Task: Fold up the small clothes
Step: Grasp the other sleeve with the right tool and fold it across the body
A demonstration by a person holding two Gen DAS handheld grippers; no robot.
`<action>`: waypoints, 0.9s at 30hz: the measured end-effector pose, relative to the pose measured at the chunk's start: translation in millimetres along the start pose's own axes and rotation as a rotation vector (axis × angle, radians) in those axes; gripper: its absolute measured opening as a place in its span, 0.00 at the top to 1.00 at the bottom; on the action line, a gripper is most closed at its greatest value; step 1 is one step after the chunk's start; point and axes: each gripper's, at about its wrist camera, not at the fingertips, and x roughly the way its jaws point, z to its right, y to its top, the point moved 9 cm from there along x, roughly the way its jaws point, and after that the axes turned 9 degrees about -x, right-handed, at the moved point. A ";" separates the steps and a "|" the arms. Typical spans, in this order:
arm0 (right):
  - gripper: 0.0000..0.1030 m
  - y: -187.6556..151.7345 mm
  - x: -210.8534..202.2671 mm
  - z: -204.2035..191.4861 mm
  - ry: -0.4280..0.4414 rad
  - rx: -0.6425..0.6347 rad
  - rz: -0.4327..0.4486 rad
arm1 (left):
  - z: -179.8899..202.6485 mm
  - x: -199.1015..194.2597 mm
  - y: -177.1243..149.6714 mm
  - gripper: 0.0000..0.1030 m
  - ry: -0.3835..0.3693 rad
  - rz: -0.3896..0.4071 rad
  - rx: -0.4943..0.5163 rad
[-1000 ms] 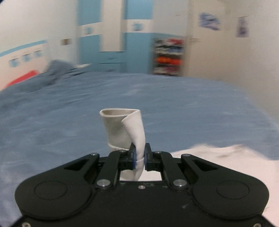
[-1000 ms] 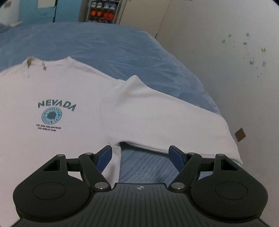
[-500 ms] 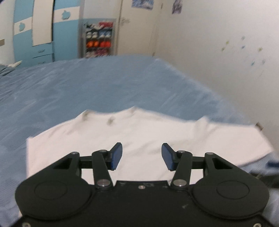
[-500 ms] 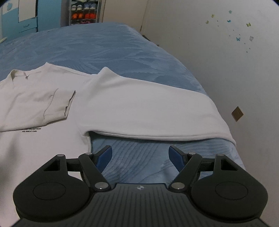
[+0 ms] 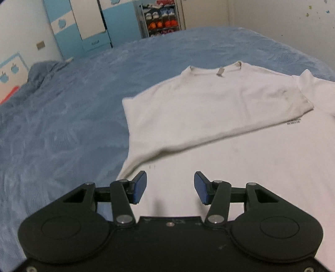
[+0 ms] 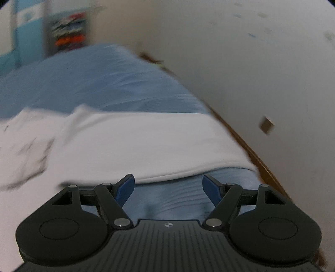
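Both my grippers, left [image 5: 170,187] and right [image 6: 168,188], hover with jaws spread; the white sweatshirt's [image 5: 230,129] outstretched sleeve [image 6: 146,146] needs pinching near the cuff, then laying flat across.

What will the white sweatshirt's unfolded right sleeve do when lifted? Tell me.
Probably floppy: the sleeve lies limp, following the blue bedspread. It likely drapes from a single pinch and drags the sweatshirt body slightly. The right gripper, fingers open, should grip near the cuff.

Blue bedspread [image 5: 62,125], blue/white wardrobe [image 5: 88,31], shoe rack [image 5: 161,18].
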 end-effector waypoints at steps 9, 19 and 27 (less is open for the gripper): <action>0.31 -26.7 47.8 154.5 -0.040 0.493 -0.020 | 19.8 9.4 15.9 0.50 -0.011 -0.014 -0.051; 0.30 -41.5 123.1 171.2 0.098 0.787 -0.149 | 44.2 12.9 22.0 0.50 0.017 -0.023 -0.003; 0.22 -71.0 130.5 204.1 0.144 1.013 -0.134 | 54.3 16.8 15.5 0.49 0.022 -0.049 -0.010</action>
